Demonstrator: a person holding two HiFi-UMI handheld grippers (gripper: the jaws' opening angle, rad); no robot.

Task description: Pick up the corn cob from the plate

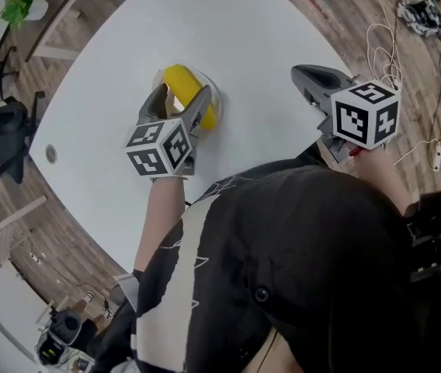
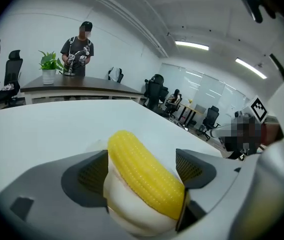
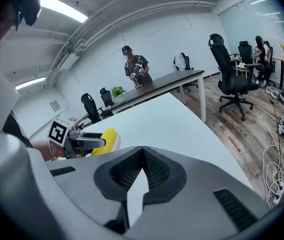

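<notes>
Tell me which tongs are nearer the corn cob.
Left. The left tongs straddle the corn cob, with an open jaw on either side. The right tongs, shut, are well off to its right over the table.

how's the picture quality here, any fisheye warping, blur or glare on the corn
Head view: sharp and evenly lit, the table edge bowed by the wide lens. Left gripper view: strong fisheye, dark corners, corn cob crisp with no glare. Right gripper view: same warping, a ceiling light flaring at top left, no motion blur.
</notes>
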